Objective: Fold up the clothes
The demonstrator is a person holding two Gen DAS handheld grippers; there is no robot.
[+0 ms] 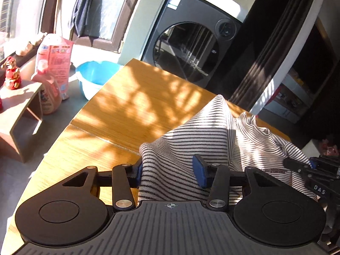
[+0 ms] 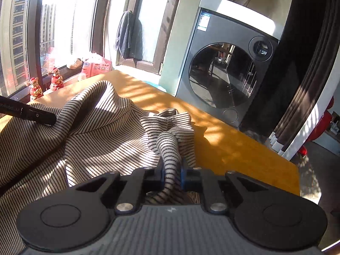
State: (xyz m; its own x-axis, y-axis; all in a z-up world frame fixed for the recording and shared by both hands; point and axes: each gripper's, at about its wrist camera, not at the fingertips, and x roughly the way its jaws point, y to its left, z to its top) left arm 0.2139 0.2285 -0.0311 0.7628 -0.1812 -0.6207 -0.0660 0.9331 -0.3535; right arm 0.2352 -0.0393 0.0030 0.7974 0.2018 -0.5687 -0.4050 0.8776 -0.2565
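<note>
Fingers [image 2: 162, 175] of right gripper [image 2: 172, 175] pinching a bunched fold of striped shirt [image 2: 95, 140]; left gripper [image 1: 170, 170] spread, cloth between its fingers [image 1: 199, 173], not clearly clamped. Rest of shirt heaped ahead on worktop [image 1: 131, 106]. Risk: lifting one-handed, cloth slipping from the left, fold skewing.

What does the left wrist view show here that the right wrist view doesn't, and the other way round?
Only the left wrist view: the whole blue basin on the floor, a brown bottle and a wooden stool; the left gripper straddling a hump of the striped shirt, right pad clear of the cloth.

Only the right wrist view: the right gripper shut on a bunched strip of shirt, tower blocks through the window, a second red figurine.

Both: the shirt on the wooden table, the washing machine, the pink pack, the hanging dark garment.
</note>
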